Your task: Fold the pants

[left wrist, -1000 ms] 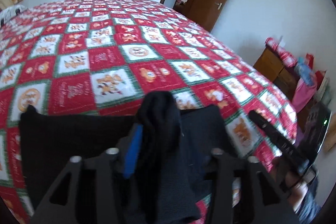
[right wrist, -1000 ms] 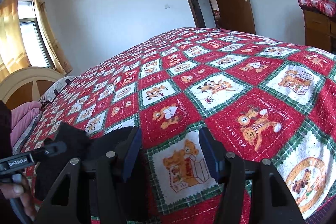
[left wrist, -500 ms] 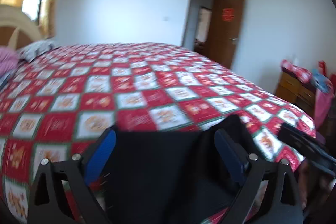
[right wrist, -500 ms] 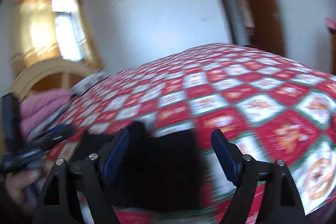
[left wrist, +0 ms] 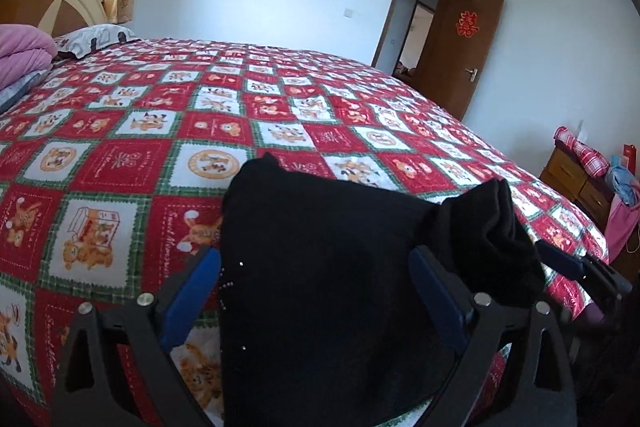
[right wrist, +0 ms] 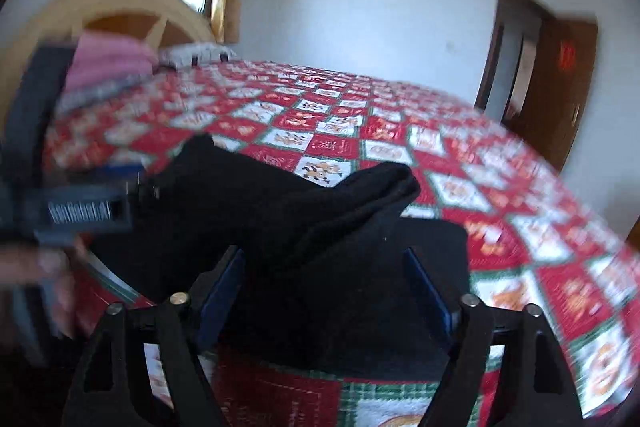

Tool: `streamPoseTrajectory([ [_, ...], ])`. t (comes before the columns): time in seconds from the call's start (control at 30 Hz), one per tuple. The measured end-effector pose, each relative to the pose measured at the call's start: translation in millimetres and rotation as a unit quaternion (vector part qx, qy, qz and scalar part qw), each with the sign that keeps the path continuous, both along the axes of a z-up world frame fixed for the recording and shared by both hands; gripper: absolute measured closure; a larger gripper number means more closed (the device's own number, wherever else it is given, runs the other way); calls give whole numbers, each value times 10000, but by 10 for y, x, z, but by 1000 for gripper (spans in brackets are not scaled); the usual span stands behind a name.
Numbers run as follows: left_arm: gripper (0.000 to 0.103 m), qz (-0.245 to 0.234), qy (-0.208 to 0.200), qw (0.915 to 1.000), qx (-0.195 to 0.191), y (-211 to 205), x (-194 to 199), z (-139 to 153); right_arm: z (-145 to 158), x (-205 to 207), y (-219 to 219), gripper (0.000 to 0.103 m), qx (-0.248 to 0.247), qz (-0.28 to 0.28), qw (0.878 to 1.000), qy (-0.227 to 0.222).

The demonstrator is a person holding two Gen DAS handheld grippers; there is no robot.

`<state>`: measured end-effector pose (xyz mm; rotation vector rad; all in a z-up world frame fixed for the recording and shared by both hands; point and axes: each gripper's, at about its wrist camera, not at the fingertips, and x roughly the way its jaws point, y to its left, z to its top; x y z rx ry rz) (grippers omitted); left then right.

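Pants (left wrist: 320, 267), black, soft and limp, lie partly folded on the quilted bed (left wrist: 132, 163) as your left hand-held gripper (left wrist: 316, 291) and right hand-held gripper (right wrist: 324, 291) hover spread and empty; pinch the bunched corner, which will likely sag.

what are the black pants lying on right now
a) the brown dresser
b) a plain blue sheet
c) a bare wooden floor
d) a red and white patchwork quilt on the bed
d: the black pants lie on the red and white patchwork quilt that covers the bed, between the open fingers of the left tool.
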<state>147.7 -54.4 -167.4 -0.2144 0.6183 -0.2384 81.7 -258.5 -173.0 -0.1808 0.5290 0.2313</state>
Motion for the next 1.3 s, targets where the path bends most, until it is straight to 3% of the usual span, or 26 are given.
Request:
streamPoseTrajectory([
  [0.03, 6, 8, 32, 10000, -32, 9, 9, -18, 13, 25, -84, 68, 129, -40, 9998, 129],
  [0.1, 6, 10, 80, 9999, -82, 23, 11, -41, 7, 26, -176, 83, 321, -28, 9991, 289],
  [0.3, 6, 53, 80, 9999, -143, 78, -1, -62, -6, 32, -617, 85, 1453, -284, 9855, 829],
  [0.53, 6, -29, 336, 9994, -102, 53, 36, -253, -352, 52, -1413, 85, 2521, -1398, 9446, 1568],
  [0.6, 6, -36, 340, 9993, -130, 56, 29, -266, -361, 58, -1557, 85, 2700, -1568, 9371, 1559],
  [0.67, 6, -25, 320, 9994, -146, 52, 25, -256, -245, 31, -1575, 84, 2719, -1589, 9398, 1327],
  [0.7, 6, -21, 307, 9994, -154, 50, 21, -251, -173, 11, -1533, 74, 2662, -1532, 9440, 1206],
  [0.73, 6, -23, 300, 9994, -157, 41, 16, -244, -103, -18, -1469, 48, 2586, -1452, 9490, 1068],
  [0.8, 6, -38, 277, 9995, -147, 27, 5, -237, 39, -97, -1248, 21, 2424, -1092, 9613, 721],
  [0.97, 6, -54, 259, 9996, -121, 9, -7, -235, 43, 23, -821, 21, 1946, -552, 9767, 714],
  [1.0, 6, -47, 252, 9996, -130, 12, -11, -233, -10, 97, -797, 25, 2023, -492, 9745, 840],
  [1.03, 6, -36, 234, 9996, -130, 22, -12, -229, -76, 193, -808, 52, 2144, -477, 9699, 1050],
  [1.1, 6, -17, 222, 9997, -119, 33, -5, -231, -185, 318, -860, 90, 2317, -434, 9605, 1481],
  [1.17, 3, -25, 263, 9996, -132, 43, 12, -257, -191, 293, -989, 91, 2573, -395, 9533, 1530],
  [1.3, 0, -86, 229, 9997, -36, 15, 14, -299, -127, 159, -1181, 92, 2271, -642, 9630, 1299],
])
